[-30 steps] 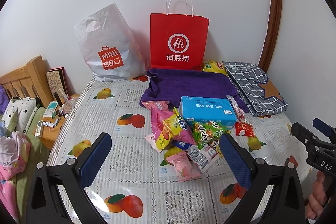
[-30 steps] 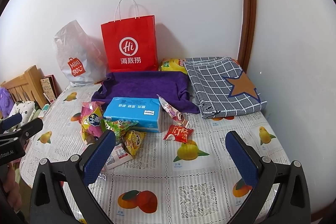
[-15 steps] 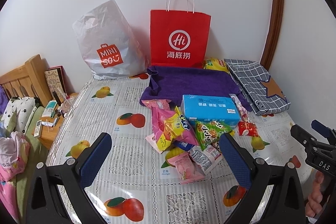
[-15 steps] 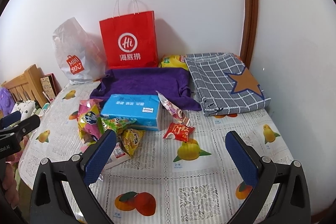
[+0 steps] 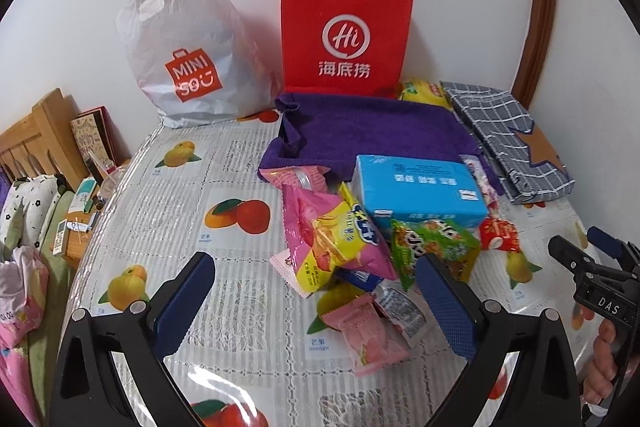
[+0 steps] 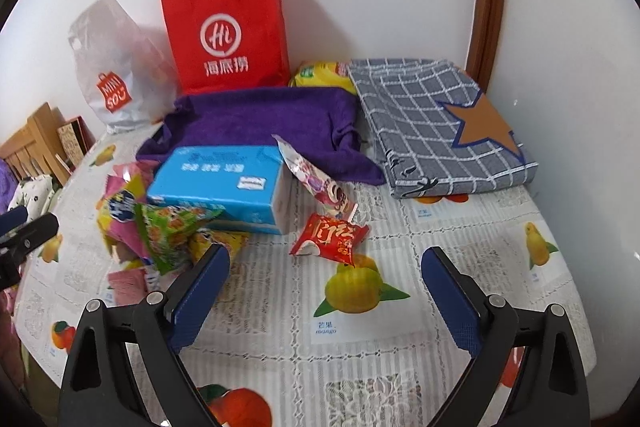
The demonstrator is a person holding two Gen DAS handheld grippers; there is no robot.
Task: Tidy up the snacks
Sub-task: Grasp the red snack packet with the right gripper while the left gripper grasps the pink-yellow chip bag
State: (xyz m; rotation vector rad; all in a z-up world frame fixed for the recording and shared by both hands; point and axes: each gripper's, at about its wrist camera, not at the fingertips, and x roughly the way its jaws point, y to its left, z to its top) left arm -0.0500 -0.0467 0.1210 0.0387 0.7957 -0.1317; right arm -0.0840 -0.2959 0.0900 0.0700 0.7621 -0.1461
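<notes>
Red and small, the sachet lies ahead of our right gripper, whose empty fingers are closing; the left gripper, wide open and empty, faces the snack heap.

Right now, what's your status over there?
Both tongs empty, right tongs closing on nothing. Snack pile untouched beside blue tissue box. Nothing blocking.

Yellow packet half hidden behind purple towel.

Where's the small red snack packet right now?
In the right wrist view, the small red snack packet lies alone on the fruit-print tablecloth, just right of the blue tissue box.
</notes>
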